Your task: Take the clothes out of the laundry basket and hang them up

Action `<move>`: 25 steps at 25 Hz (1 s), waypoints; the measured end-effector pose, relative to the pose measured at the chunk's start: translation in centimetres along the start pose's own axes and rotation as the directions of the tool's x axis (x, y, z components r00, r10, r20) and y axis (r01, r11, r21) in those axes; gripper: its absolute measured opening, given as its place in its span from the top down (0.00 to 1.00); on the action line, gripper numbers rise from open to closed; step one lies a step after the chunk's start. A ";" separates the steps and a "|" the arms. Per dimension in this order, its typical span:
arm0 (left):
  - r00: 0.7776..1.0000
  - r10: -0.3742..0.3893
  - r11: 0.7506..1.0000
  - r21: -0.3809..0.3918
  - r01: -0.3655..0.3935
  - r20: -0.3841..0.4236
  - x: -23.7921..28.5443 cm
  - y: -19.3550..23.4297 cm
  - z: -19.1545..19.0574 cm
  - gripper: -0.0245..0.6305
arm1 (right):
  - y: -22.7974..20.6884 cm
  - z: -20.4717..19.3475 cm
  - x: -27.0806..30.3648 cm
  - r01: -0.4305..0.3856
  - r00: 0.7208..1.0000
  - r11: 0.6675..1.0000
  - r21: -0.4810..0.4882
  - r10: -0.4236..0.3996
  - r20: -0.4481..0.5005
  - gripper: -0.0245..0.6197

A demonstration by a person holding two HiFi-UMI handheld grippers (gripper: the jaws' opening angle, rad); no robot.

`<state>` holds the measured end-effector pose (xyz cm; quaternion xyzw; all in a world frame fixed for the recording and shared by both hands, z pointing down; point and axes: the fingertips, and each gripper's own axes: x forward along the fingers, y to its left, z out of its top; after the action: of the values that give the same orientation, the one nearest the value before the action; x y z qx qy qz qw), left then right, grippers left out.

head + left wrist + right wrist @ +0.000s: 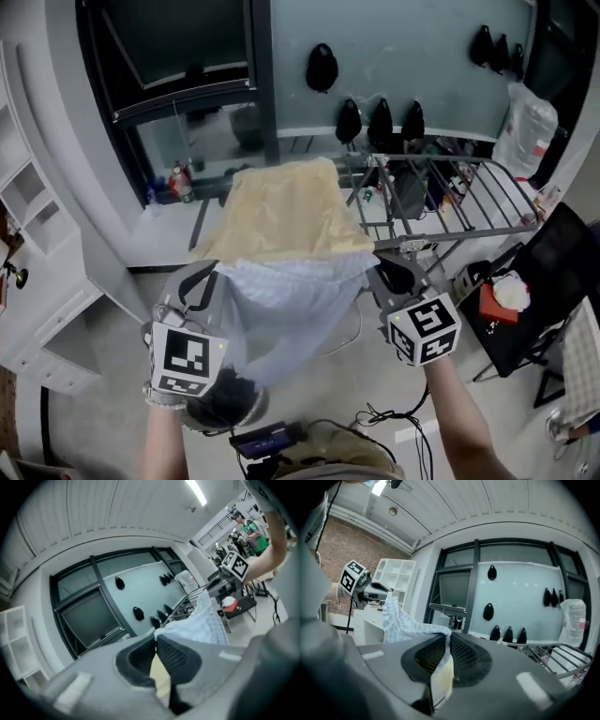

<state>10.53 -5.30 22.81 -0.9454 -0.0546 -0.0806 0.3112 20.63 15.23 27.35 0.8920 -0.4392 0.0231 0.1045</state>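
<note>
A garment, pale blue-white checked (291, 300) on one face and yellow (281, 220) on the other, hangs stretched between my two grippers in the head view. My left gripper (202, 281) is shut on its left edge and my right gripper (389, 272) is shut on its right edge. In the left gripper view the cloth (199, 623) runs out from the closed jaws of the left gripper (156, 641) toward the right gripper (236, 566). In the right gripper view the cloth (401, 623) leads from the right gripper (446, 641) to the left gripper (354, 581). The grey drying rack (469, 202) stands just beyond, at the right.
A black chair (539, 272) with a red box (489, 305) stands at the right. A clear plastic bag (525, 127) sits behind the rack. White shelves (37, 234) line the left wall. Cables (394, 417) lie on the floor near my feet. Dark window frames (258, 66) are ahead.
</note>
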 end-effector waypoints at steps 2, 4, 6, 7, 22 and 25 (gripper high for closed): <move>0.998 -0.057 0.998 -0.002 0.057 0.017 2.8 -3.7 2.5 0.96 | -3.8 -1.1 -3.0 0.047 0.999 0.999 0.004 -0.047 -0.017 0.91; 0.995 -0.101 0.995 -0.012 0.101 0.026 5.1 -7.2 4.7 0.96 | -7.1 -2.0 -5.9 0.081 0.996 0.997 0.003 -0.081 -0.034 0.91; 0.990 -0.137 0.990 -0.023 0.137 0.033 7.3 -10.4 6.8 0.96 | -10.1 -3.0 -8.6 0.105 0.993 0.994 -0.001 -0.105 -0.052 0.91; 0.988 -0.152 0.988 -0.027 0.153 0.035 8.5 -12.0 7.9 0.96 | -11.6 -3.5 -9.9 0.115 0.991 0.993 -0.005 -0.115 -0.060 0.91; 0.940 -0.332 0.942 -0.025 0.334 0.076 23.2 -27.1 19.2 0.96 | -30.5 -7.4 -21.2 0.343 0.932 0.938 -0.044 -0.345 -0.106 0.91; 0.936 -0.339 0.939 -0.027 0.343 0.098 27.0 -28.0 21.0 0.96 | -34.1 -7.7 -21.2 0.380 0.913 0.919 -0.102 -0.391 -0.121 0.91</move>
<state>35.22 31.05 27.42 -0.9308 -0.2301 -0.0907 0.2690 34.90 53.57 26.40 0.9526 -0.2470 0.0472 0.1715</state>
